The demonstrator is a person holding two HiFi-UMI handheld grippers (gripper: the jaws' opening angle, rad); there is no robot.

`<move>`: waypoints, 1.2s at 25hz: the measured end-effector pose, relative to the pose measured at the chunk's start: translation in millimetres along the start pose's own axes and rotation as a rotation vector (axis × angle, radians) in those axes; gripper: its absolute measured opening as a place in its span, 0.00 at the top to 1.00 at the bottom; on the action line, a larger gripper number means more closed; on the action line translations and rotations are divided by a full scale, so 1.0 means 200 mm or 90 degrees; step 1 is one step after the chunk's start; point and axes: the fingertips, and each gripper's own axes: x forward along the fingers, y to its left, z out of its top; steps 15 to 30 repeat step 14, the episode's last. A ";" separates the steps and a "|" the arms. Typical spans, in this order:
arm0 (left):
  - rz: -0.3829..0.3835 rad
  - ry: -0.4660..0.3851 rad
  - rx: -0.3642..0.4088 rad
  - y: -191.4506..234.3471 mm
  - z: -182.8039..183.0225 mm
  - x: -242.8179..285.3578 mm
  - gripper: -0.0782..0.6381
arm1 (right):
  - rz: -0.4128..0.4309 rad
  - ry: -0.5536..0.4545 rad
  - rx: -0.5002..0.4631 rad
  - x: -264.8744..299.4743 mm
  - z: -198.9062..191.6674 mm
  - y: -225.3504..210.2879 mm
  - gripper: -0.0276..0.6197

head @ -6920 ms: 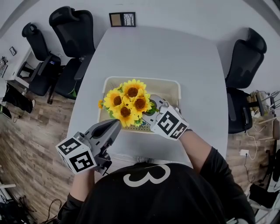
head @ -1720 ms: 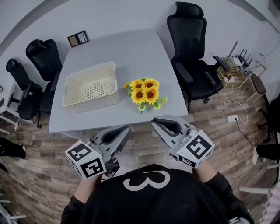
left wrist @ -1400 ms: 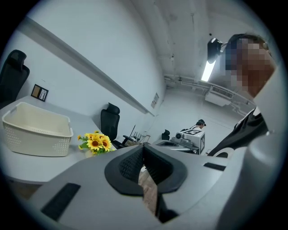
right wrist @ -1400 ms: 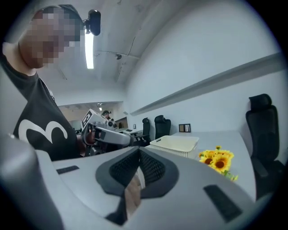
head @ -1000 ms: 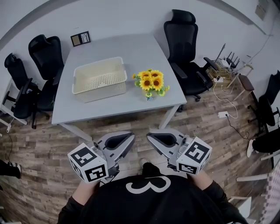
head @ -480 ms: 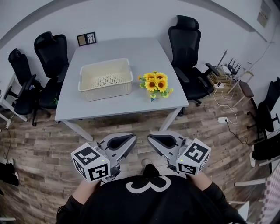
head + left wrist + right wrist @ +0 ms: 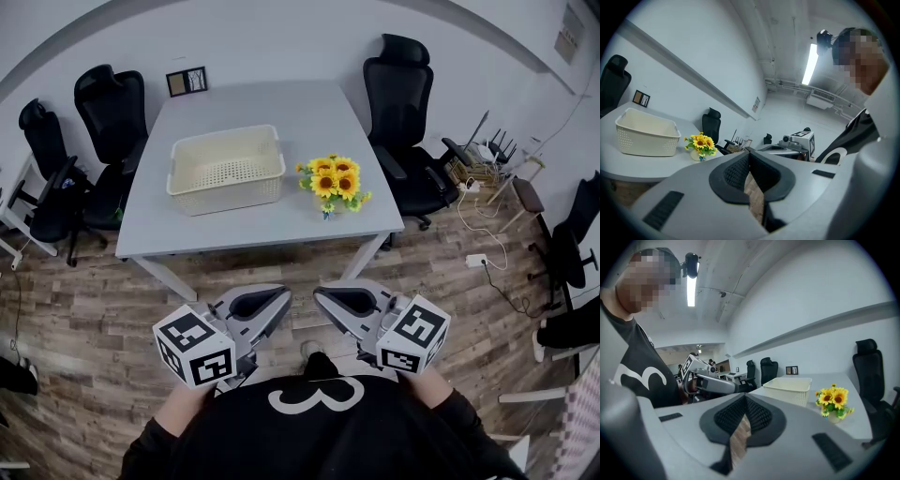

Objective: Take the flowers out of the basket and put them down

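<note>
A bunch of yellow sunflowers (image 7: 335,182) stands on the grey table (image 7: 244,225), just right of the cream basket (image 7: 225,168), which holds nothing. The flowers (image 7: 701,144) and basket (image 7: 646,133) also show in the left gripper view, and the flowers (image 7: 834,401) and basket (image 7: 787,387) in the right gripper view. Both grippers are held close to the person's chest, well back from the table and over the wooden floor. My left gripper (image 7: 277,299) is shut with nothing in it. My right gripper (image 7: 323,298) is shut and holds nothing too.
Black office chairs stand round the table: two at the left (image 7: 108,103) and one at the right (image 7: 401,80). A small picture frame (image 7: 187,82) lies at the table's far edge. Cables and small devices (image 7: 492,150) lie on the floor at the right.
The view has backed away from the table over the last seconds; in the last half second almost nothing moved. Much earlier, the flowers were in the basket with the right gripper at them.
</note>
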 end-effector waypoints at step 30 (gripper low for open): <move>0.004 0.002 -0.009 0.02 0.01 0.07 0.87 | 0.007 0.007 0.001 0.00 0.00 -0.06 0.94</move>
